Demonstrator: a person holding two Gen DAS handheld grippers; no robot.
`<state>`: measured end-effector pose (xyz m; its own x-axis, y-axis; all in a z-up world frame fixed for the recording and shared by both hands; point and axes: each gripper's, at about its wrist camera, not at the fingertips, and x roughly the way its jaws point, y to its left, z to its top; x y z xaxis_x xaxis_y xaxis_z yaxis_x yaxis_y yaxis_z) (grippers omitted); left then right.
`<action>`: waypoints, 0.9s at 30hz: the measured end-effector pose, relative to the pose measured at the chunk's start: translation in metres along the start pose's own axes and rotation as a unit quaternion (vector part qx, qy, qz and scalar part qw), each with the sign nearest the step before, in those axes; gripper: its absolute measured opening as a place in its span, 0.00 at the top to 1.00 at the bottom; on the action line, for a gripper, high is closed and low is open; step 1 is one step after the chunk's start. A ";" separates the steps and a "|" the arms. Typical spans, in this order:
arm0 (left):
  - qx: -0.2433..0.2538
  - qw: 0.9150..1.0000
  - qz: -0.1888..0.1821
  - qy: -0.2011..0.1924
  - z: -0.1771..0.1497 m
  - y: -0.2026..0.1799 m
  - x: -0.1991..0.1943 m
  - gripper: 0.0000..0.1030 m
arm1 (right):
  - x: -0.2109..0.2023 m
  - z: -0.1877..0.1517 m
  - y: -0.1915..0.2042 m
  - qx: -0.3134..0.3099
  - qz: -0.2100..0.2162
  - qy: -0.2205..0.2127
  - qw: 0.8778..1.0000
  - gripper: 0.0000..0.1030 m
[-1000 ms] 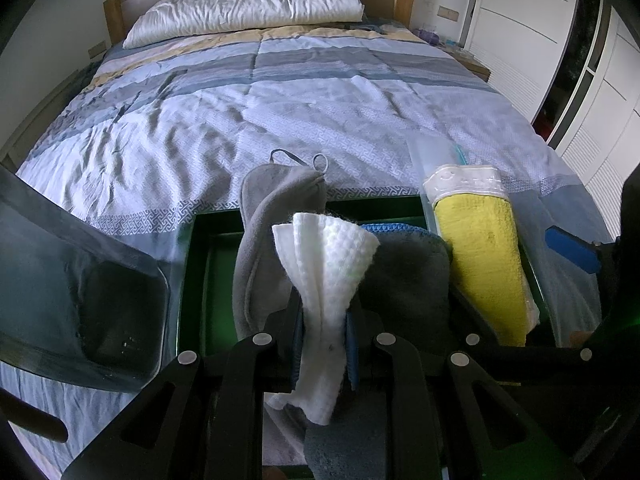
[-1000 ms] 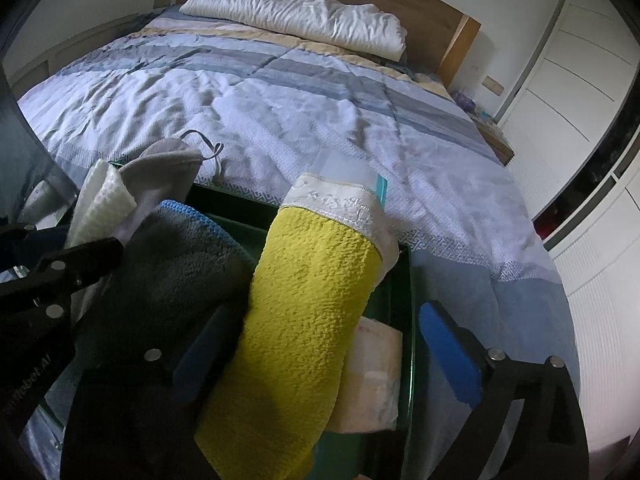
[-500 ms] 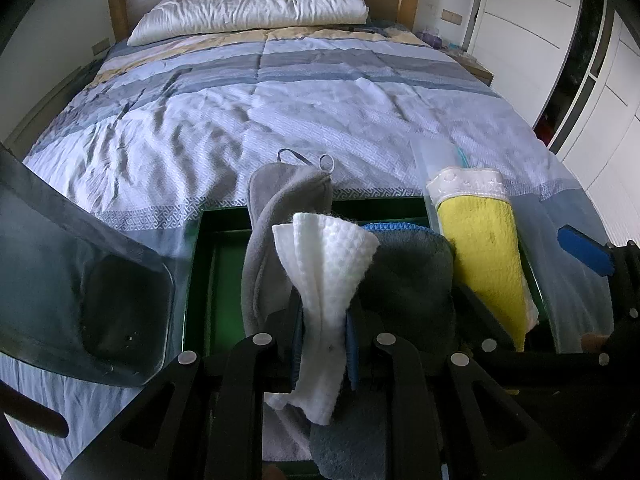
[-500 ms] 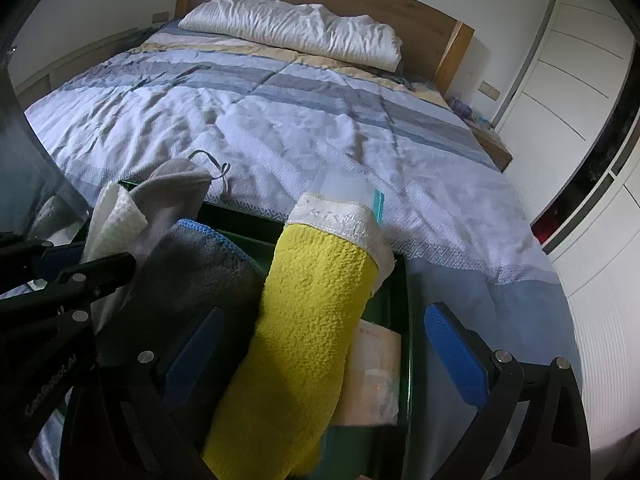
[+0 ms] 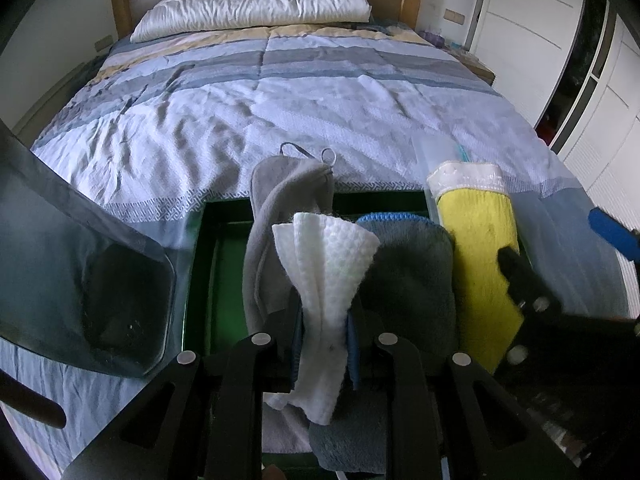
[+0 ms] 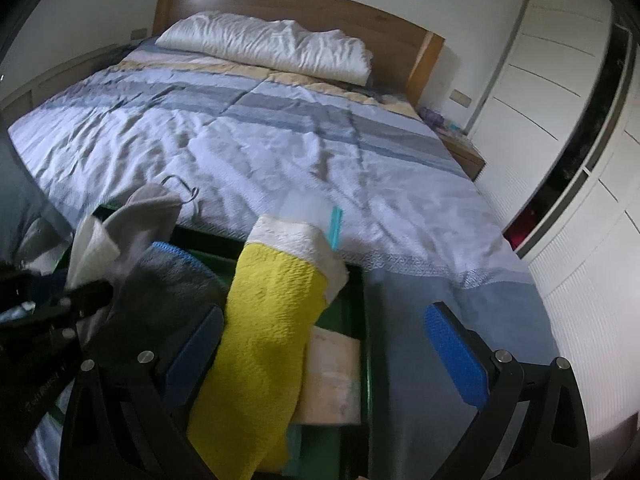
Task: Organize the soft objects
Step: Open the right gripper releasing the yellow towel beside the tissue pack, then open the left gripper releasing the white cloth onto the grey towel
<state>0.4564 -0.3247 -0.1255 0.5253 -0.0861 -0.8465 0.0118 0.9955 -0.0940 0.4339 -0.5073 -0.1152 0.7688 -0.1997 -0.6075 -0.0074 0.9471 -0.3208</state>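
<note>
My left gripper (image 5: 323, 340) still pinches a white waffle cloth (image 5: 326, 256) between its blue pads while its jaws are opening; the cloth fans out above them over a green tray (image 5: 200, 280). In the tray lie a light grey cloth with a loop (image 5: 280, 208), a dark grey cloth with a blue edge (image 5: 408, 272) and a yellow cloth with a white cuff (image 6: 272, 320). My right gripper (image 6: 324, 352) is open wide, its pads (image 6: 456, 348) on either side of the yellow cloth's near end without touching it.
The tray sits at the foot of a bed with a striped quilt (image 5: 320, 100) and a white pillow (image 5: 256, 4). A clear bag with a teal zip (image 6: 334, 228) lies past the yellow cloth, a beige pack (image 6: 332, 376) beside it. A smoky plastic lid (image 5: 80, 280) stands left; wardrobes (image 6: 560, 100) right.
My right gripper has drawn back and up a little from the yellow cloth, and its black finger now shows in front of it in the left wrist view. The left hand has kept still.
</note>
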 end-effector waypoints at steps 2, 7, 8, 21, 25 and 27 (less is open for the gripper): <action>0.001 1.000 0.002 0.001 -0.001 -0.001 0.000 0.74 | -0.002 0.001 -0.002 0.007 -0.002 -0.004 1.000 0.00; -0.006 1.000 0.009 -0.005 -0.001 0.001 -0.003 0.49 | -0.006 0.001 -0.003 0.015 -0.001 -0.006 1.000 0.00; -0.009 1.000 0.012 -0.006 0.000 0.002 -0.003 0.43 | -0.007 0.000 -0.004 0.016 -0.001 -0.006 1.000 0.00; -0.019 0.999 0.024 -0.008 -0.003 0.011 -0.002 0.08 | -0.012 -0.003 -0.013 0.032 -0.010 -0.005 0.999 0.00; -0.021 0.999 0.023 -0.011 -0.005 0.011 -0.004 0.03 | -0.016 -0.004 -0.015 0.035 -0.016 -0.008 0.999 0.00; -0.018 0.999 0.025 -0.013 -0.005 0.011 -0.004 0.02 | -0.018 -0.004 -0.015 0.034 -0.018 -0.010 0.999 0.00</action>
<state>0.4500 -0.3140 -0.1254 0.5458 -0.0343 -0.8372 -0.0459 0.9964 -0.0708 0.4173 -0.5191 -0.1021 0.7810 -0.2302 -0.5806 0.0647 0.9544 -0.2914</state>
